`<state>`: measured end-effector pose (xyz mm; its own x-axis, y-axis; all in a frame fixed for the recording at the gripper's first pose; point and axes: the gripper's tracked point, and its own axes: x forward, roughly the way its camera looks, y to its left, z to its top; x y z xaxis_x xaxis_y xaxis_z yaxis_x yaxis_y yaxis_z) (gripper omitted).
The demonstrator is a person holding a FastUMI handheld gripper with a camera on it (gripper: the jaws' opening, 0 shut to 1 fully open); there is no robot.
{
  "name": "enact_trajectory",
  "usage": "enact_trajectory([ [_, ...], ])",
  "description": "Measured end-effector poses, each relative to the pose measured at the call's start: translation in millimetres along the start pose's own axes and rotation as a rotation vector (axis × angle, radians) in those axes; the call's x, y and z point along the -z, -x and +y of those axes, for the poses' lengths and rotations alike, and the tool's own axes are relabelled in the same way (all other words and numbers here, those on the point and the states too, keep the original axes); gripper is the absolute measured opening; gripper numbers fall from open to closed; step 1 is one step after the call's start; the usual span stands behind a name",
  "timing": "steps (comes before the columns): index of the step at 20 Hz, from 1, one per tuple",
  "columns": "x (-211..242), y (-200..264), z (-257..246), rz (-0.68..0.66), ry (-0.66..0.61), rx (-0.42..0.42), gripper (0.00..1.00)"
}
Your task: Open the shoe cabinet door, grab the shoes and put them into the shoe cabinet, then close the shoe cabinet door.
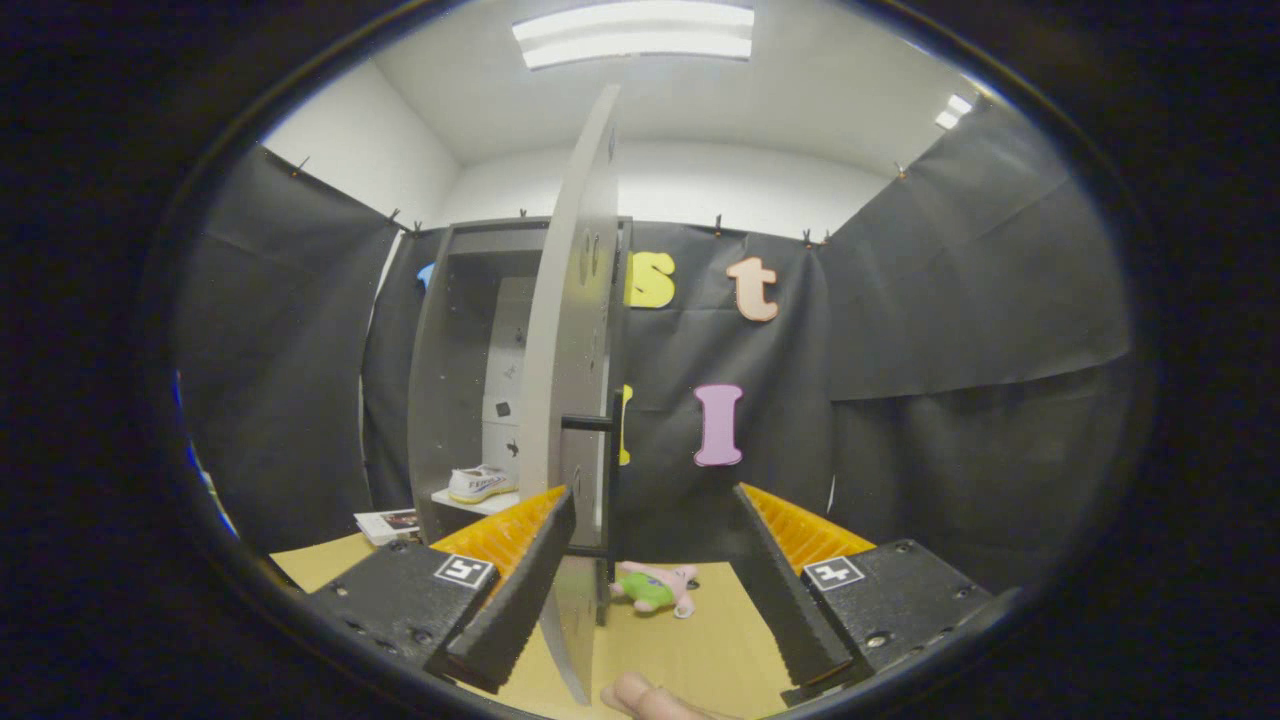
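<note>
Evidently the closing step is in hand: the shoe (480,484) already sits on a shelf (490,503) inside the cabinet (440,400), and the door (572,380) stands open, edge-on to the gripper (648,580). The gripper is spread wide and holds nothing; the door's lower edge stands between its fingers, close by the left one, though contact cannot be told. To close well, I judge the push should be put flat against the panel's outer face near the handle (590,423), swung steadily about the hinge without snagging the bar. The door is a thin, smooth grey board; the handle a dark slim bar. The shoe is pale with a thick sole. A soft plush toy (655,587) lies on the cardboard-coloured floor (690,650) beyond the fingers.
</note>
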<state>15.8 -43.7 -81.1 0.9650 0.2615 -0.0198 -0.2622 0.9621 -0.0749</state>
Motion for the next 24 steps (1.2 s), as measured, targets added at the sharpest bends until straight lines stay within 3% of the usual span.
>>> enact_trajectory([
  [4, 1, 27, 14, -0.005, -0.047, 0.05, 1.0],
  [8, -2, 35, 42, -0.054, -0.051, 0.027, 1.0],
  [14, 29, 34, 105, -0.032, -0.063, -0.028, 1.0],
  [20, 82, 5, 153, 0.066, -0.159, -0.074, 1.0],
  [24, 144, -15, 194, 0.157, -0.174, -0.126, 1.0],
])
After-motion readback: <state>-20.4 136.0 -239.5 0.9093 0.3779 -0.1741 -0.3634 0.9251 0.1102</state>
